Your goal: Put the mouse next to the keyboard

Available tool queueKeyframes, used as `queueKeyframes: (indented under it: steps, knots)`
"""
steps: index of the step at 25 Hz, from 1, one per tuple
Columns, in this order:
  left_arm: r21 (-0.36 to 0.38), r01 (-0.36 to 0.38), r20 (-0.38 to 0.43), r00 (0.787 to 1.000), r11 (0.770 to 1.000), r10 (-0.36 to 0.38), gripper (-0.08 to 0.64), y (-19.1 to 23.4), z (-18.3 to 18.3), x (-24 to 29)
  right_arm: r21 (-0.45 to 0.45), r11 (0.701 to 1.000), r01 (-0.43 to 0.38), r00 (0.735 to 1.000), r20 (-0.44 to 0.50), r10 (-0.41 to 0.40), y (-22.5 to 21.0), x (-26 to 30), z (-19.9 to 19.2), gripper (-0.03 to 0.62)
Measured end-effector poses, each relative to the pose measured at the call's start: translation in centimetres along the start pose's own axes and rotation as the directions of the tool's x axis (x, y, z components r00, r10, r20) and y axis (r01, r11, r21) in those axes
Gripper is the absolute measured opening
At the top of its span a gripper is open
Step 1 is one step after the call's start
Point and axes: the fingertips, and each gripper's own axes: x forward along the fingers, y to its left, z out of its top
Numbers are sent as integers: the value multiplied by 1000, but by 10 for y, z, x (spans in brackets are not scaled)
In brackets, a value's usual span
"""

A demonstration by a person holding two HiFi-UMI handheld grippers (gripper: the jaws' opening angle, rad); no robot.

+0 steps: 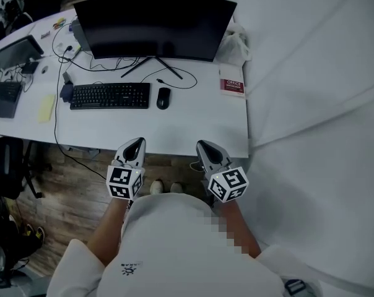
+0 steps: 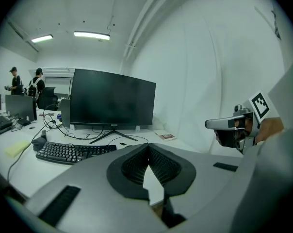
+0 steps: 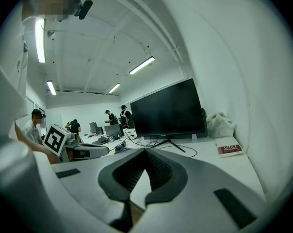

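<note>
A black mouse (image 1: 163,98) lies on the white desk (image 1: 193,125), just right of the black keyboard (image 1: 109,96) and apart from it by a narrow gap. Both sit in front of the big dark monitor (image 1: 153,26). My left gripper (image 1: 137,143) and right gripper (image 1: 204,145) hover side by side at the desk's near edge, well short of the mouse. Each is shut with nothing between its jaws. The left gripper view shows the keyboard (image 2: 73,152) past the shut jaws and the right gripper (image 2: 231,125) off to the side; the mouse is hidden there.
A red book (image 1: 232,86) and a white bag (image 1: 234,45) lie at the desk's right end by a white curtain wall (image 1: 311,73). Cables trail behind the keyboard. A yellow note (image 1: 46,107), other devices and a chair (image 1: 10,166) are at the left.
</note>
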Motion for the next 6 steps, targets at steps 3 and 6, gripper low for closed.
queueKeyframes:
  steps: [3, 6]
  knots:
    - [2, -5, -5, 1000, 1000, 5, 11, -3, -2, 1, 2, 1000, -2, 1000, -3, 2, 0, -2, -3, 17]
    - [-2, -7, -11, 1000, 1000, 7, 11, -7, -6, 3, 3, 1000, -5, 1000, -7, 5, -1, -3, -6, 17]
